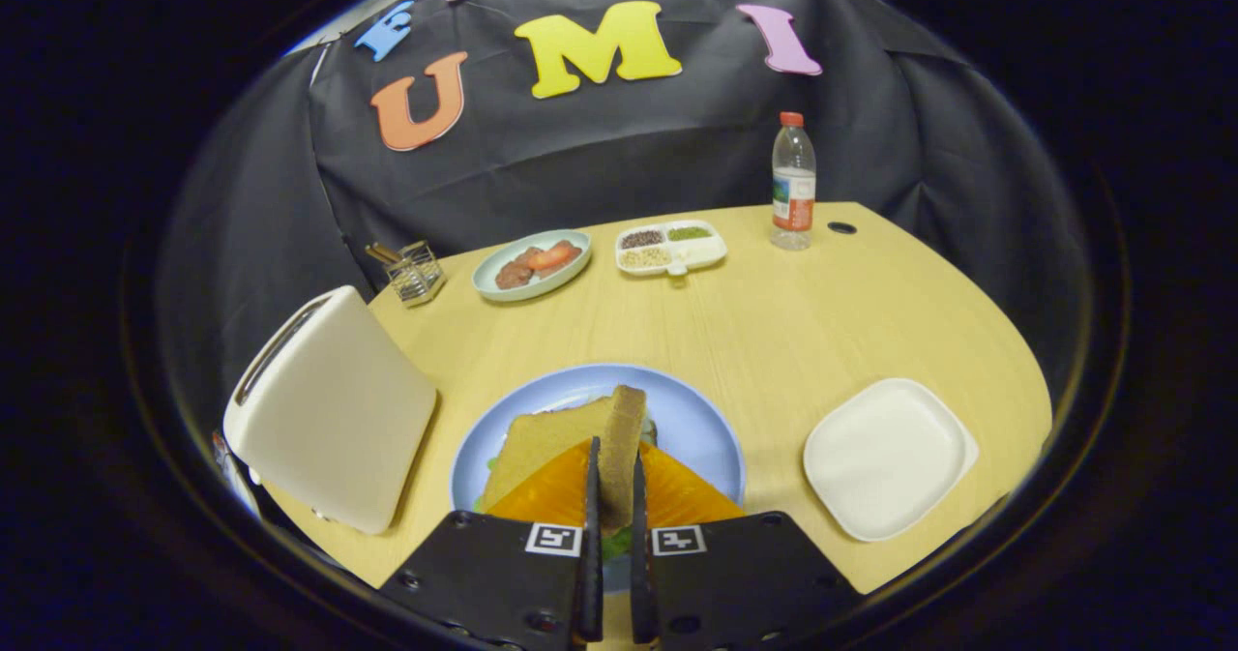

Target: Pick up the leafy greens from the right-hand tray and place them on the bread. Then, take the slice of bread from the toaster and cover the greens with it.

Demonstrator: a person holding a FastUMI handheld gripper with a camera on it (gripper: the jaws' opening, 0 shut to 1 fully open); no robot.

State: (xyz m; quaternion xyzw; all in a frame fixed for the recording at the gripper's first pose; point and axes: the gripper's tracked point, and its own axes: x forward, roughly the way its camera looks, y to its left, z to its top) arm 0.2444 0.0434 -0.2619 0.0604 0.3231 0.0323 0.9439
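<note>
Your fingers [615, 496] are drawn nearly together and clamp a slice of bread [621, 448] held on edge between them, both pressing its flat faces, so the slice stands upright just over the blue plate [701, 419]. Under it on that plate lies a second slice [542, 443], tilted, with a little of the leafy greens [617, 542] peeping out between your fingers near their base and at the plate's left side; by the look of it, the greens are already laid and you are at the covering step. The white tray [885, 458] to the right of the plate sits bare, and the toaster [329, 409] stands close on the plate's left. To finish this well, I judge you should turn the held slice from upright to flat before you let go, since dropped on edge it would likely topple off to one side. Line its edges up with the slice below, bring it low until it rests on the greens, and only then ease the fingers apart. The lower slice seems propped at a slant, so expect the top one to slide; settle it gently instead of releasing from above. Draw back straight along the fingers so the pads do not drag the bread, and mind the toaster on your left on the tabletop [774, 312].
</note>
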